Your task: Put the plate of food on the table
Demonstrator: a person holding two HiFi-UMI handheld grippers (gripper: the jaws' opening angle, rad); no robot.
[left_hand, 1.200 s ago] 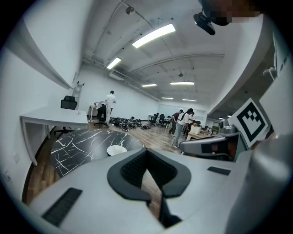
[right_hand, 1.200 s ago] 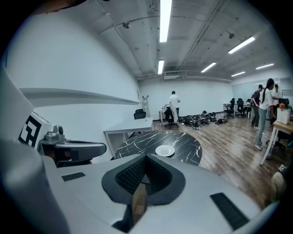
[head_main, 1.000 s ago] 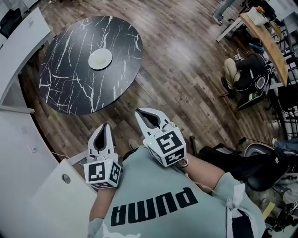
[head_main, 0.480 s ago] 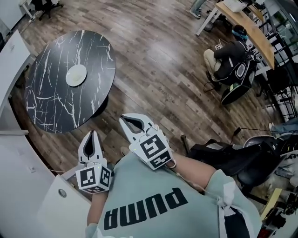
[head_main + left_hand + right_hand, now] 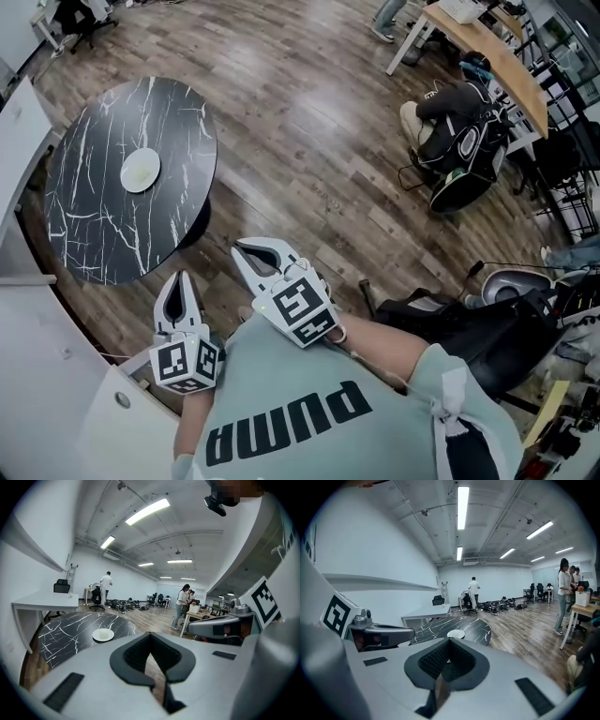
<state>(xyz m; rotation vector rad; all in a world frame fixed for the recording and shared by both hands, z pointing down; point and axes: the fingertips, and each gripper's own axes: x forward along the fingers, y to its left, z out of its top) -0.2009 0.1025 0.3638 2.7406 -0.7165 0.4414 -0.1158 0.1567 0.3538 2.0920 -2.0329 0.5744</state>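
Plate (image 5: 140,170): white, with a small pale portion on it, set on the black marbled table (image 5: 94,234). It lies well ahead of both tools and apart from them.

Left gripper (image 5: 178,284): jaws are brought together and nothing is held between them. Only floor (image 5: 309,141) is seen through the hollow.

Right gripper (image 5: 247,251): jaws likewise together, nothing clasped.

Both tools are carried close to the person's chest (image 5: 300,412), tips pointed toward the table.

Step in hand: placing is judged done, since the plate rests on the tabletop and is touched by no tool.

Next move: none is called for by the task. Were the plate to be shifted, a tool would have to be carried forward to the table and its jaws parted round the rim.
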